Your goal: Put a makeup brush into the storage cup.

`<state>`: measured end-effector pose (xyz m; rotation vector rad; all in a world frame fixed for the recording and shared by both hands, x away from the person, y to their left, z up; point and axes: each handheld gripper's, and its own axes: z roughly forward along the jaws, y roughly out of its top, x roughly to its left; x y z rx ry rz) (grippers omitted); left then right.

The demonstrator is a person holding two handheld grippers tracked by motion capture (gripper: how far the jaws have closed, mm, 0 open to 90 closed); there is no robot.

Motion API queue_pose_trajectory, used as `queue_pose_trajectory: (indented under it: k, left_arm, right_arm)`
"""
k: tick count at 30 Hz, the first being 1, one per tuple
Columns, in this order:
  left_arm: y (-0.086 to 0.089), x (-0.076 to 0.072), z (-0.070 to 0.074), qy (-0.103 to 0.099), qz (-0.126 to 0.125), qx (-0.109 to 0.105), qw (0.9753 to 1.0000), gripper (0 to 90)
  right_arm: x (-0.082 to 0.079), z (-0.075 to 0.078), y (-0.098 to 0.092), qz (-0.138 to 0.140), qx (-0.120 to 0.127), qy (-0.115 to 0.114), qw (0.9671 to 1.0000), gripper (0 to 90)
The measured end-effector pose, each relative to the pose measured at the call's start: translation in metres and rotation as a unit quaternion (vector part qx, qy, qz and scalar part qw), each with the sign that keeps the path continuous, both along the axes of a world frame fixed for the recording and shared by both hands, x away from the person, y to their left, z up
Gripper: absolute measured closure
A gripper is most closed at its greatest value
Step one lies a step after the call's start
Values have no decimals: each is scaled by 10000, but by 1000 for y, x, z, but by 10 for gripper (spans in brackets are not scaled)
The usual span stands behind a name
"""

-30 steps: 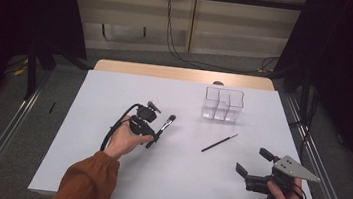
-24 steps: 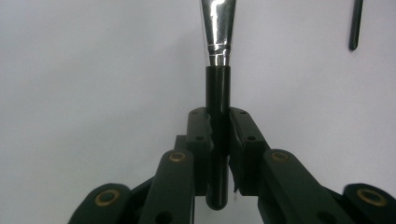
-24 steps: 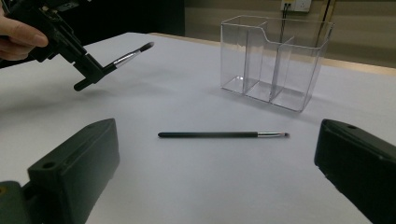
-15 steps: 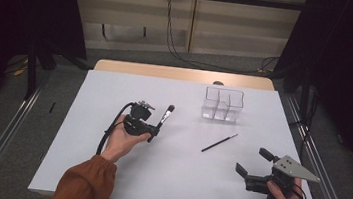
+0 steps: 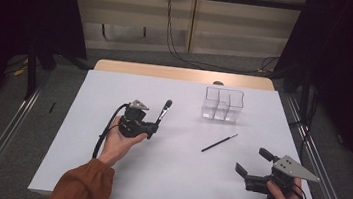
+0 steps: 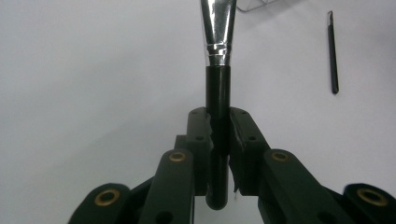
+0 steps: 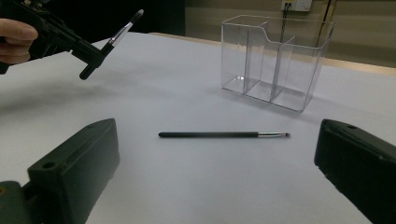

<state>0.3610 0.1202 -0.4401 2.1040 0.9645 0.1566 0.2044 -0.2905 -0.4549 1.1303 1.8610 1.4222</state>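
My left gripper [image 5: 153, 125] is shut on the black handle of a makeup brush [image 5: 163, 110], held above the table left of centre with the brush head pointing up and away. In the left gripper view the brush [image 6: 218, 70] runs straight up between the jaws, silver ferrule above. A thin black brush [image 5: 219, 142] lies flat on the white table; it also shows as the thin brush [image 7: 223, 135] and the thin brush [image 6: 332, 56]. My right gripper [image 5: 254, 164] stands open near the front right, jaws wide apart and empty. A clear three-compartment organizer [image 5: 221, 104] stands behind the thin brush.
The white table [image 5: 89, 99] ends at a wooden strip along the back. Metal rails run down both sides of it. In the right gripper view the organizer [image 7: 275, 63] stands beyond the thin brush, and the left hand [image 7: 16, 39] with its gripper hangs at upper left.
My left gripper has lifted and tilted the makeup brush, raising its head up and back. The right gripper and the thin brush have stayed put.
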Motion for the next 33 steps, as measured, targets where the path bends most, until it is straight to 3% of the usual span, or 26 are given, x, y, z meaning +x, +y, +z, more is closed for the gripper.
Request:
queue_pose_trajectory:
  k: [6, 11, 21, 27, 31, 33]
  left_arm:
    - [4, -2, 2, -347, 160, -113, 9992, 796]
    - [7, -5, 0, -688, 238, -341, 9968, 796]
    - [10, -12, 1, -889, 159, -688, 9935, 796]
    - [13, -20, 4, -1076, 158, -849, 9904, 796]
    - [16, -27, 8, -1272, 161, -1170, 9848, 796]
    - [18, -33, 12, -1328, 108, -1188, 9839, 796]
  right_arm:
    - [0, 0, 0, 0, 11, -8, 10000, 0]
    - [0, 0, 0, 1, 11, -8, 10000, 0]
    - [0, 0, 0, 21, -8, 1, 10000, 0]
    - [0, 0, 0, 24, -6, 2, 10000, 0]
    - [0, 0, 1, 40, -5, -6, 10000, 0]
    - [0, 0, 1, 42, -1, -7, 10000, 0]
